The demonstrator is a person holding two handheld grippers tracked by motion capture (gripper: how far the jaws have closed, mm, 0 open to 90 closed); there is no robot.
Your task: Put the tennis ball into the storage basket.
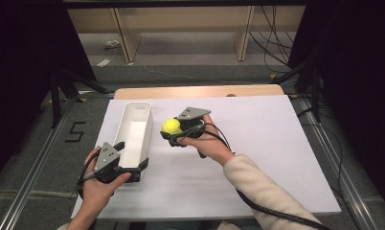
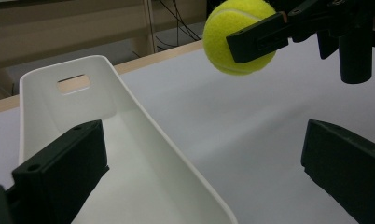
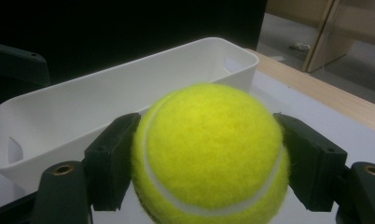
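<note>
I hold a yellow tennis ball [image 1: 171, 126] in my right gripper [image 1: 175, 130], near the middle of the high view. Its two black jaws press on both sides of the ball, so it is shut tight on it. In the right gripper view the ball [image 3: 209, 154] sits big at the bottom middle, with one jaw on its left and one on its right. The ball is up in the air, off the table, just to the right of the long white bin [image 1: 133, 134].

My left gripper [image 1: 128, 168] is at the lower left of the high view, at the near end of the bin. In the left gripper view its jaws stand wide apart, one inside the bin [image 2: 129, 154] at the lower left and one outside it over the table at the lower right. The bin's right wall runs between them. I cannot tell if the jaws touch the wall.

The bin's right wall stands between the ball and the inside of the bin. A white sheet [image 1: 257, 143] covers the table, and a strip of brown wood [image 1: 200, 91] shows at its far edge. A black cable [image 1: 277, 213] trails from my right hand at the lower right.
</note>
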